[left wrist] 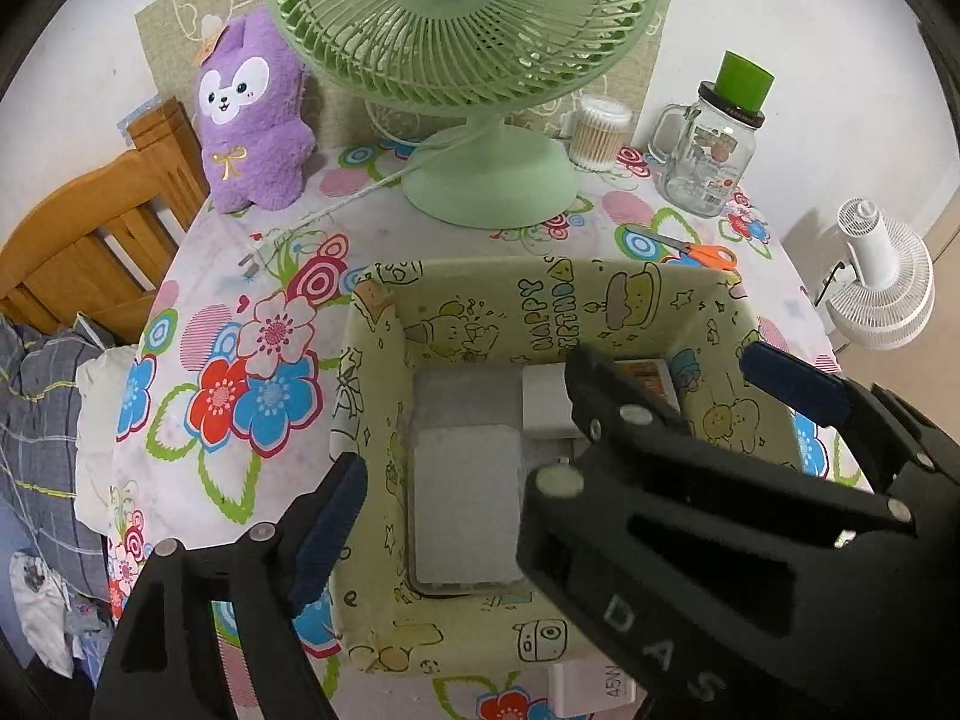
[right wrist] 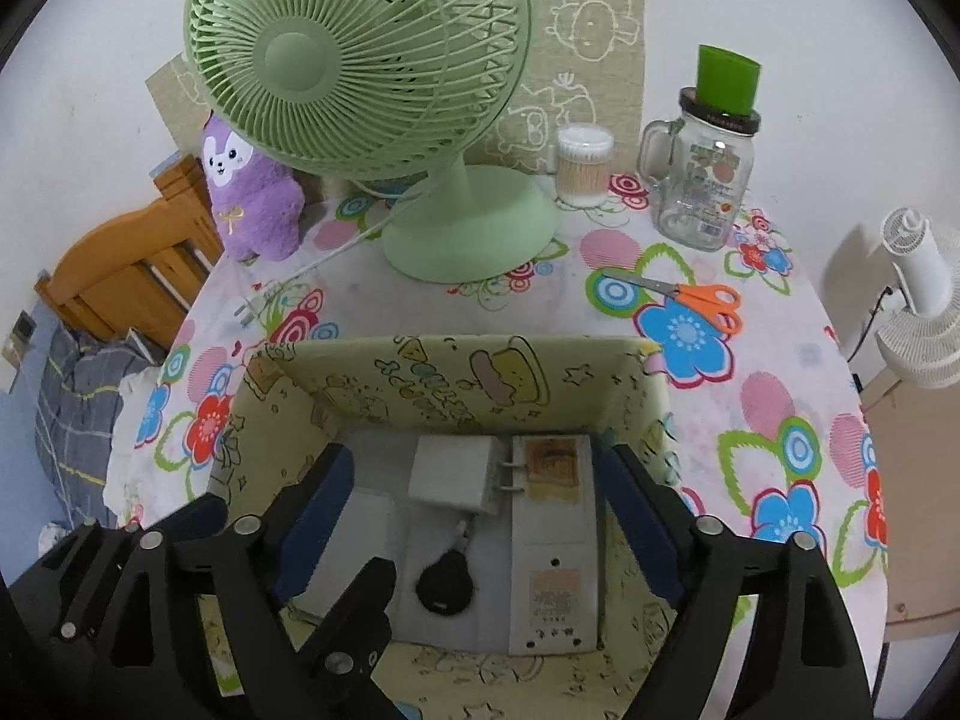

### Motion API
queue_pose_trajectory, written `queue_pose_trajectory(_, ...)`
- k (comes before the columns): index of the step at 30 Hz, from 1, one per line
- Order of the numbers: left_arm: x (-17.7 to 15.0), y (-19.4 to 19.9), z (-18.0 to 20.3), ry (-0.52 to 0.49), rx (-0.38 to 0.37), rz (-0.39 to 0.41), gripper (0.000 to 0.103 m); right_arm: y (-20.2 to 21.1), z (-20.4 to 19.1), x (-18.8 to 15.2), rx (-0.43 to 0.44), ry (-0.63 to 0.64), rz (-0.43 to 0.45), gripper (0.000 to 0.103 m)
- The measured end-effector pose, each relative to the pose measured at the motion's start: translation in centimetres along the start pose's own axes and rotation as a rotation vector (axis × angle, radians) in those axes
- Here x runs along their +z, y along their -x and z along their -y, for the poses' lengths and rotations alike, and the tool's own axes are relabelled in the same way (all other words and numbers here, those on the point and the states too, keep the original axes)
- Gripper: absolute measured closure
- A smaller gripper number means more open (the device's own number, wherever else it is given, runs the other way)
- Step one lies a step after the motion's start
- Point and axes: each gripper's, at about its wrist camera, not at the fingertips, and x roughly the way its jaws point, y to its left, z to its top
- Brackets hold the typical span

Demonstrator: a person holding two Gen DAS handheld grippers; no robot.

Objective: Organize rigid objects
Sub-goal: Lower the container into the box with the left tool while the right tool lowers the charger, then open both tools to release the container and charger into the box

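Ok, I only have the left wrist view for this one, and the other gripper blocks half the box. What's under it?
Observer: A small black round item lies in the box, just in front of a white charger.
Operator: And that orange corner by the right wall?
Observer: It's a label on a long white device lying along that wall. Two metal prongs stick out of it toward the charger.
Operator: Is the right gripper holding anything?
Observer: No. The right gripper hangs over the box with its jaws open, gripping nothing.
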Motion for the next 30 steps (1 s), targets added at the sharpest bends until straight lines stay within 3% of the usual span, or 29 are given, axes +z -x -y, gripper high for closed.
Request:
queue_pose_trajectory(5,-0.4,1.2,0.5,-0.01,0.038,0.03,0.01,1.1,0.2,-0.4,-0.028,-0.001,0.007,0.014)
queue_pose_trajectory(24,-2.6,7.0,1.7,-0.03,0.035,0.104,0.007,7.8,-0.3,-2.3,-0.057,0.039,0.073,0.014)
queue_pose_trajectory(27,-3.2,7.9,2.1,-0.035,0.028,0.113,0.006,8.9,-0.2,-2.8,-0.068,0.042,0.087,0.006)
queue_pose_trajectory(30,-3.8,8.7,2.4,-0.041,0.018,0.119,0.006,10.2,0.0,-3.4,-0.078,0.039,0.103,0.006)
